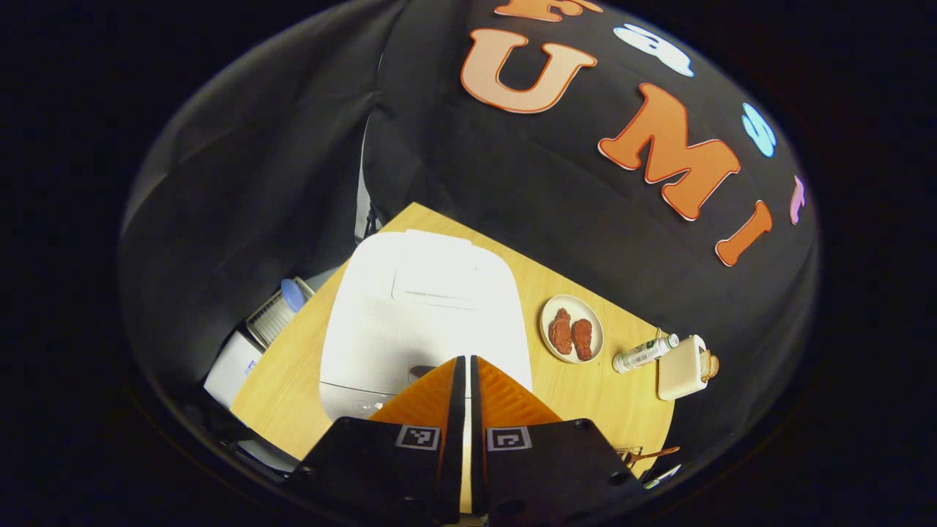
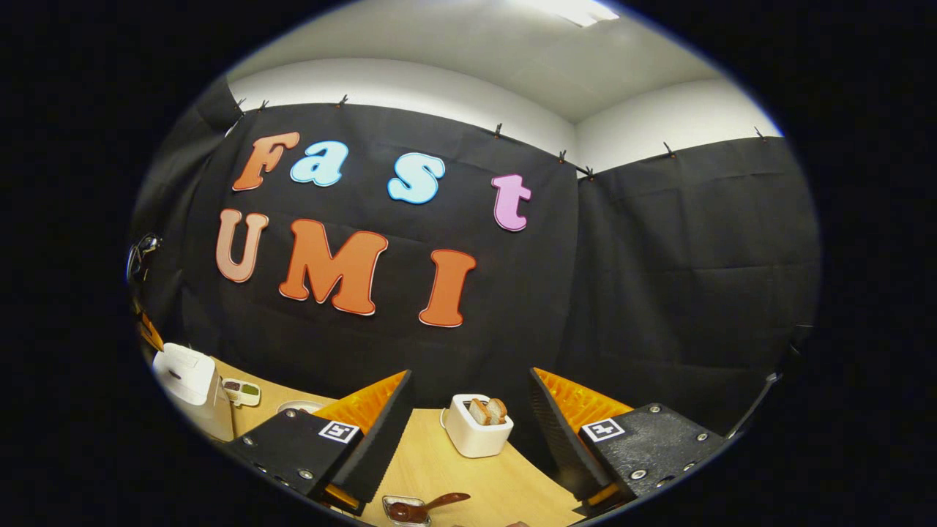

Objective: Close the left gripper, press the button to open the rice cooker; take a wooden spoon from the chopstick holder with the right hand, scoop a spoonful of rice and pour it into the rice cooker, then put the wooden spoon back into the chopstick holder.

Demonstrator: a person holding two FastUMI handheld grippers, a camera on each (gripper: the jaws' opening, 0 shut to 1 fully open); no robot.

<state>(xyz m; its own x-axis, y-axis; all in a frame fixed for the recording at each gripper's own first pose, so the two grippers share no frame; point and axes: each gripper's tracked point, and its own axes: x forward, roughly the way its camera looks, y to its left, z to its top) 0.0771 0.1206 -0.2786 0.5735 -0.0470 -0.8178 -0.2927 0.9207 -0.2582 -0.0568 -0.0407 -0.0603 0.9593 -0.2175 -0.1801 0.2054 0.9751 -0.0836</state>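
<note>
The left gripper (image 1: 465, 360) hangs over the front edge of the white, rounded, smooth plastic rice cooker (image 1: 421, 311), its two ridged, wedge-shaped fingers drawn almost together with only a thin slit between them and nothing held; the tips sit just above the dark button area at the cooker's front, though whether they touch it cannot be told. The cooker's lid is down, a shallow rectangular panel moulded into its top. It stands on a pale, wood-grained table (image 1: 293, 373). To its right, seen from the left gripper view, lies a small round cream plate (image 1: 572, 329) carrying two reddish-brown, rough-textured pieces of meat, then a small clear bottle with a white cap (image 1: 644, 353) lying on its side, then a boxy cream toaster (image 1: 682, 368) with bread in it. Off the table's far edge beside the cooker sits a white slatted container with a blue lid (image 1: 282, 311). In the right gripper view, the right gripper (image 2: 470, 410) is held well apart from the cooker (image 2: 187, 380), its serrated fingers spread wide and empty, framing the toaster (image 2: 477, 427) with two slices of toast standing in its slots. Below, near the view's edge, a brown wooden spoon (image 2: 421, 506) rests in a small clear container (image 2: 405, 510), and a small divided white dish (image 2: 241, 391) sits just beside the cooker.
</note>
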